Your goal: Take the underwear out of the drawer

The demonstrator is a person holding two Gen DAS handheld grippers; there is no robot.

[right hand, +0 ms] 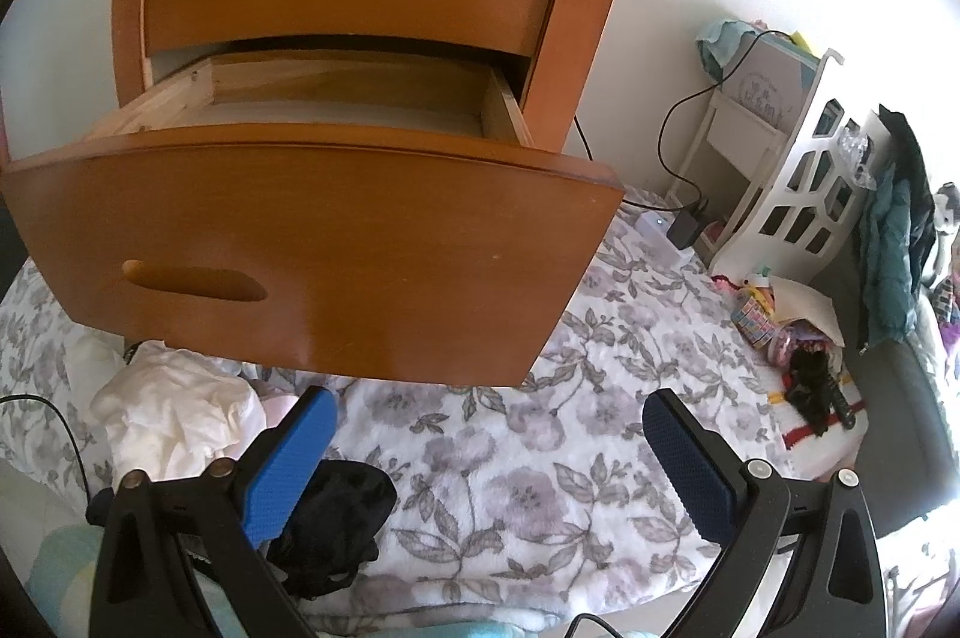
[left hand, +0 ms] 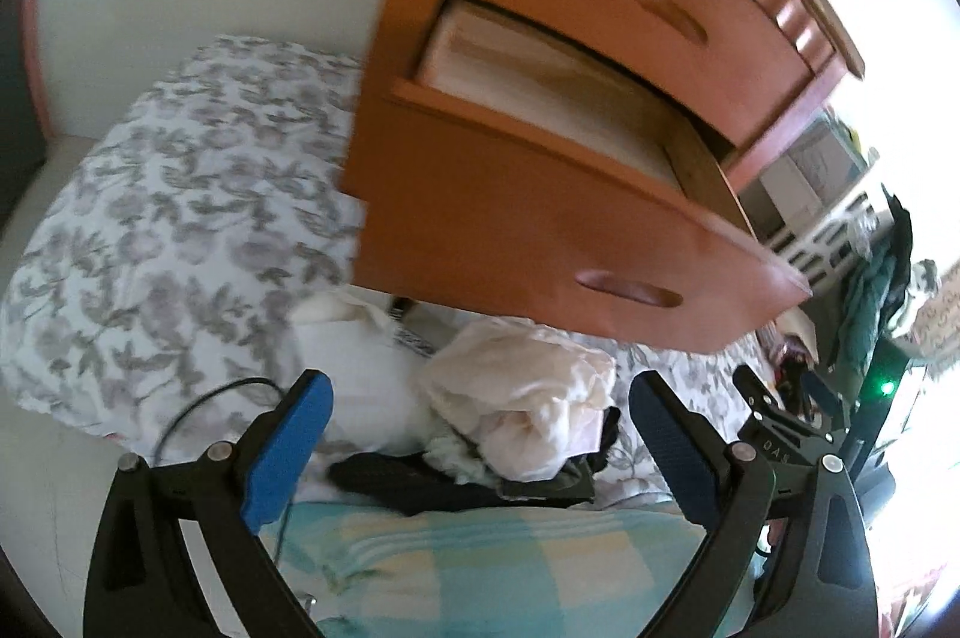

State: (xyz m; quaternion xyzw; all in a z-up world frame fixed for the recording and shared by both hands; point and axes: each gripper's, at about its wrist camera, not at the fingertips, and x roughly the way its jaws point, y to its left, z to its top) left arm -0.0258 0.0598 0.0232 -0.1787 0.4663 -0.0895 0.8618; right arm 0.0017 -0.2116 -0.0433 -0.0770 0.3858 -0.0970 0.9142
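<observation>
The curved orange wooden drawer point(right hand: 312, 242) hangs open and bare inside, crumpled cream and black underwear point(left hand: 522, 410) heaped on the floral blanket point(right hand: 528, 458) below, both the left gripper point(left hand: 480, 434) and right gripper point(right hand: 489, 449) spread wide, holding nothing.

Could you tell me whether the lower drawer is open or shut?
Open: the lower drawer is pulled well out, its bare wooden inside visible with no clothing showing in it.
</observation>
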